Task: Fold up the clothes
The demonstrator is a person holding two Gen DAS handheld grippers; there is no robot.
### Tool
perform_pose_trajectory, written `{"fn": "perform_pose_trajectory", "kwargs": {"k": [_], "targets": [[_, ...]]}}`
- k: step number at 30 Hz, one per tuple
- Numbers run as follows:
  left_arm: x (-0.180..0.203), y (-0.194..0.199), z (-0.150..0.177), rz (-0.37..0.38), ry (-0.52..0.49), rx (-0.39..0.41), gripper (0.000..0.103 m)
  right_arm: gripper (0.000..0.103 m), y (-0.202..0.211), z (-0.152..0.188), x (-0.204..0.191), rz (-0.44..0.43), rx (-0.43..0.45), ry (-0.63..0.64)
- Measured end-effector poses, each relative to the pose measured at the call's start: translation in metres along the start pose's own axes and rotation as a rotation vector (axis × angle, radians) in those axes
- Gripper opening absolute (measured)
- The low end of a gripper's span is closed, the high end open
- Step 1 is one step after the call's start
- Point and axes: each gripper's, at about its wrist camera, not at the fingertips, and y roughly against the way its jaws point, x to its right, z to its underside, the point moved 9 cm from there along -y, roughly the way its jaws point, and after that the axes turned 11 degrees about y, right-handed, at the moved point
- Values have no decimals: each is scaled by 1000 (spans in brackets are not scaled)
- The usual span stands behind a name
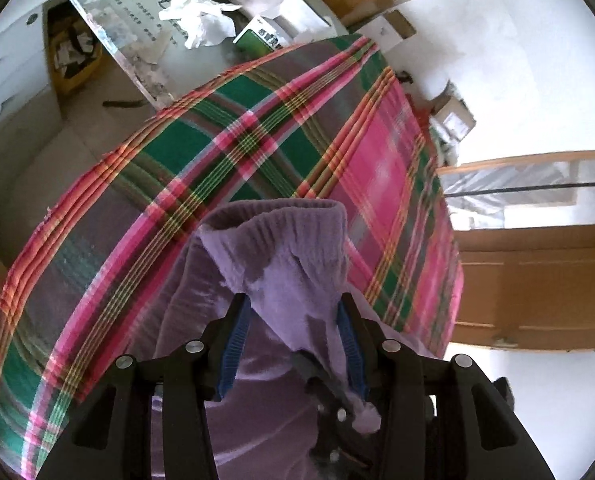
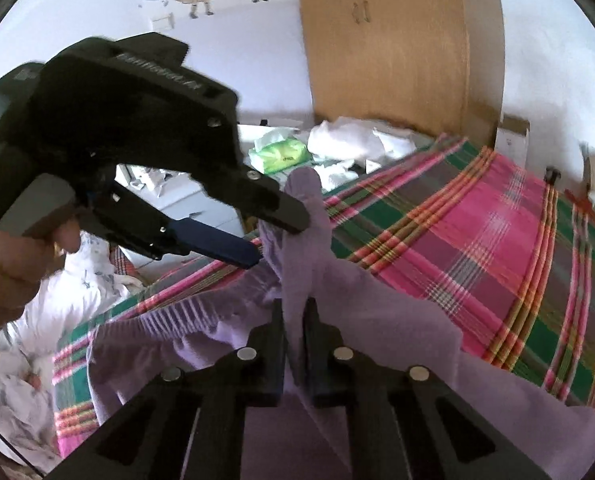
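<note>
The plaid bedcover (image 2: pixel 477 216) was spread over the bed, and the purple garment (image 2: pixel 377 320) lay on it partly lifted and bunched, not in a flat folded stack, so the folding seemed in progress. The right claw (image 2: pixel 295 316) was clenched on a raised ridge of the cloth; the left claw (image 1: pixel 293 312) grasped the ribbed cuff. On the desk, the green tissue pack (image 2: pixel 279 154) and the left claw's embossed lettering were too blurred to read.

The plaid sheet (image 2: pixel 477 216) lies open right of the purple garment (image 2: pixel 397 320) (clutter (image 2: pixel 337 148) crowds its far edge).
</note>
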Motion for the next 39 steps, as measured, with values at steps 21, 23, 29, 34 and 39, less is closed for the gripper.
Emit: {"fn": "perform_pose_trajectory", "kwargs": {"k": [21, 23, 29, 34, 39], "targets": [[-43, 22, 13, 130, 139, 156, 49, 7, -9, 14, -74, 244, -52, 542], [-43, 22, 13, 135, 137, 154, 49, 7, -10, 16, -77, 213, -52, 541], [-48, 11, 12, 120, 135, 102, 49, 7, -9, 14, -73, 196, -38, 498], [-57, 8, 9, 184, 185, 98, 47, 7, -7, 13, -76, 181, -28, 474], [-60, 17, -1, 215, 211, 169, 42, 7, -9, 14, -74, 175, -31, 450]]}}
